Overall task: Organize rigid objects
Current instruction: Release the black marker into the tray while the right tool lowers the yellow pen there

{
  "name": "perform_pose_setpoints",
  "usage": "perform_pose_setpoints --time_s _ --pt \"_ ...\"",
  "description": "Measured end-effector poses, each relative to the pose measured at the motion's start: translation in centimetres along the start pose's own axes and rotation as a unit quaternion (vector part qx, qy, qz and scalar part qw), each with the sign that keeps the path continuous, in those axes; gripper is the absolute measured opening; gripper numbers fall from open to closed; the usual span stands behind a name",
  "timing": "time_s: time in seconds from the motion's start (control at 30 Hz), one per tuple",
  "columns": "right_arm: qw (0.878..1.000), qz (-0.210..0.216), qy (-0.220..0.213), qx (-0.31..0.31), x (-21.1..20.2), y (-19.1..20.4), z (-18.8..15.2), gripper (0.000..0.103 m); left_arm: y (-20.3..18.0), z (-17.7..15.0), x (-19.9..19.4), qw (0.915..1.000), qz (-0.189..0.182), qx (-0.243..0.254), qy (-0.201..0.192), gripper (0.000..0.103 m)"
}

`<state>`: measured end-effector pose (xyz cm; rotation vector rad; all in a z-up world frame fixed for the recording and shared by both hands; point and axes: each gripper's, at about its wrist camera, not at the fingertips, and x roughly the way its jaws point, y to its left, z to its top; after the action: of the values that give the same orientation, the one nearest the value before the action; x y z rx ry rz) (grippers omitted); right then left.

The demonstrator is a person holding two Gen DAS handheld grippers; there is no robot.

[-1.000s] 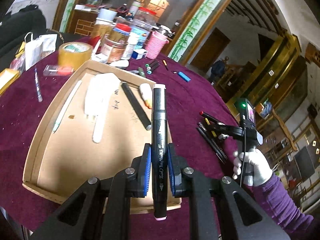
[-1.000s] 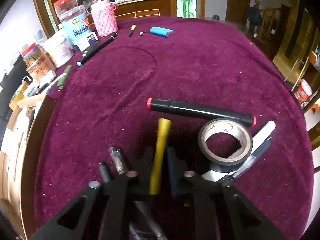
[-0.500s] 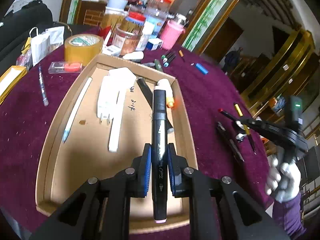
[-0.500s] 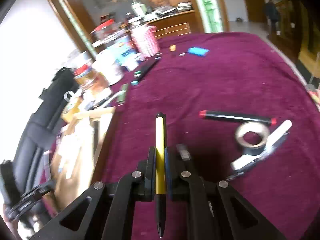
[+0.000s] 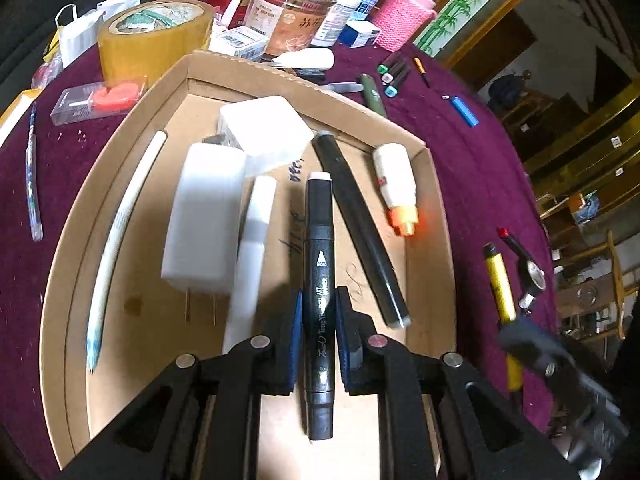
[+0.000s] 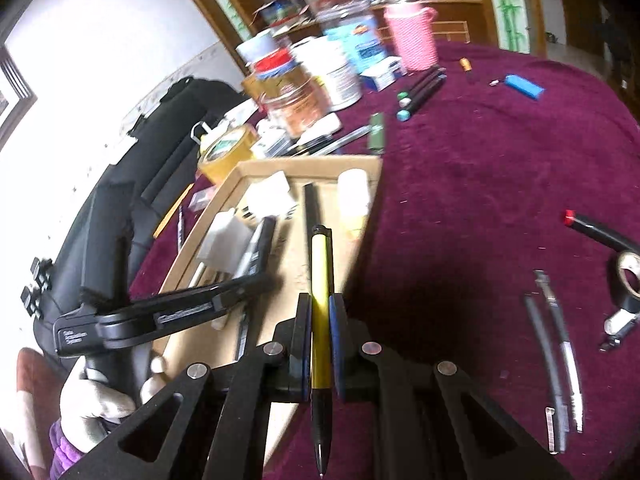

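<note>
My left gripper is shut on a black art marker and holds it low over the cardboard tray. The tray holds a white charger, a white cube, a white stick, another black marker and a glue bottle. My right gripper is shut on a yellow pen and holds it above the tray's right edge. The yellow pen also shows in the left wrist view.
Brown tape roll, jars and a pink cup crowd the back beyond the tray. On the purple cloth lie markers, a blue lighter, a red-capped marker, a black tape roll and pens.
My left gripper has moved forward and down over the tray with the marker. My right gripper has lifted the yellow pen off the cloth and carried it left to the tray's edge.
</note>
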<state>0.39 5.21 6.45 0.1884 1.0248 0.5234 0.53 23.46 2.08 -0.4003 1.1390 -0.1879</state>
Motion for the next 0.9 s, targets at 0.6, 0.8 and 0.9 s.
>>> perform_pose_setpoints --time_s 0.6,0.8,0.9 --pt "0.998 -0.011 0.068 0.002 6.8 2.1 2.2 0.010 1.7 -2.9 -10.1 0.9889 -0.053 0.012 -0.138 0.064" --pt "0.996 -0.035 0.077 0.003 9.3 2.7 3.2 0.010 3.8 -5.5 -13.1 0.9823 -0.049 -0.011 -0.181 0.068" --pt "0.996 -0.051 0.068 -0.005 9.8 2.9 3.5 0.010 4.5 -6.3 -13.8 0.9806 -0.048 -0.022 -0.189 0.068"
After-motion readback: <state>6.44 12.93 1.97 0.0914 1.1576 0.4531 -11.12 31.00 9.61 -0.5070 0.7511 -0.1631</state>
